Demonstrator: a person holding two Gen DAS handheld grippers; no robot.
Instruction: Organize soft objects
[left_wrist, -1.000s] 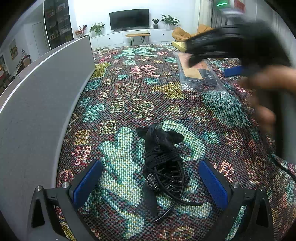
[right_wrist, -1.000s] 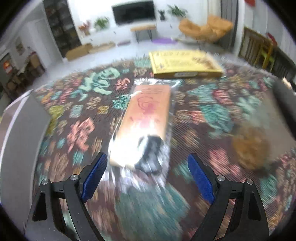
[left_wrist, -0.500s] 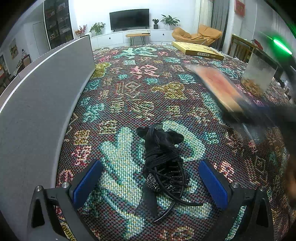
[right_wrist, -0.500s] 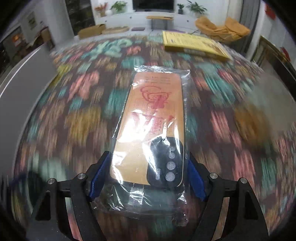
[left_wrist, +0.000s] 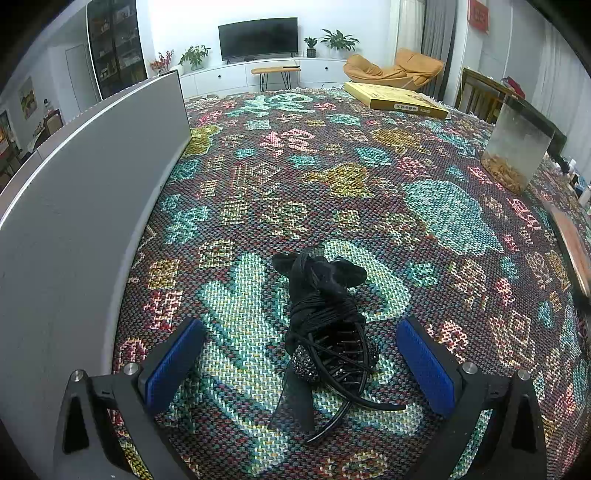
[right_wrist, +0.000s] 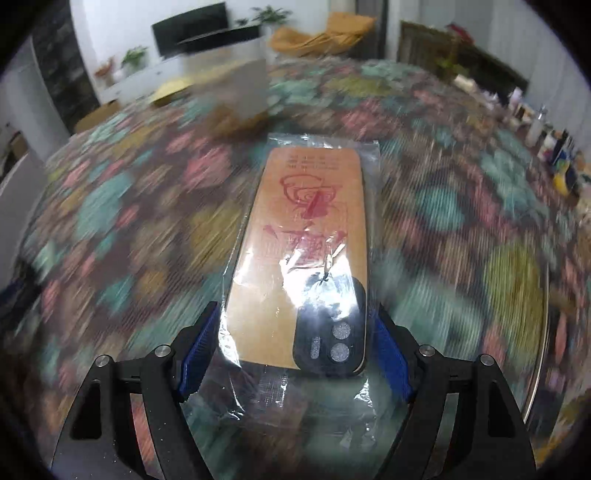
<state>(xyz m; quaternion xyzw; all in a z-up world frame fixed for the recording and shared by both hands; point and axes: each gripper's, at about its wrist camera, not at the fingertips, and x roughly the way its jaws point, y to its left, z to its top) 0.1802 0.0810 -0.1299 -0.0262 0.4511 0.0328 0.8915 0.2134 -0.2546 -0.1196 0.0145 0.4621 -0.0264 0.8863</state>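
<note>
My right gripper (right_wrist: 293, 350) is shut on an orange phone case in a clear plastic bag (right_wrist: 303, 251) and holds it above the patterned cloth; the background is motion-blurred. An edge of that packet shows at the far right of the left wrist view (left_wrist: 574, 251). My left gripper (left_wrist: 299, 358) is open, low over the cloth, with a black hair clip with a fabric bow (left_wrist: 325, 325) lying between its blue pads (left_wrist: 171, 363), not touched.
A grey upright panel (left_wrist: 85, 206) runs along the left. A clear container with brown bits (left_wrist: 517, 151) stands at the right, and shows blurred in the right wrist view (right_wrist: 236, 96). A yellow flat box (left_wrist: 395, 99) lies at the far edge. Small bottles (right_wrist: 554, 144) line the right.
My right gripper closed on the bagged phone case, lifted it and swung it to the right across the table. The left gripper and hair clip have not moved.
</note>
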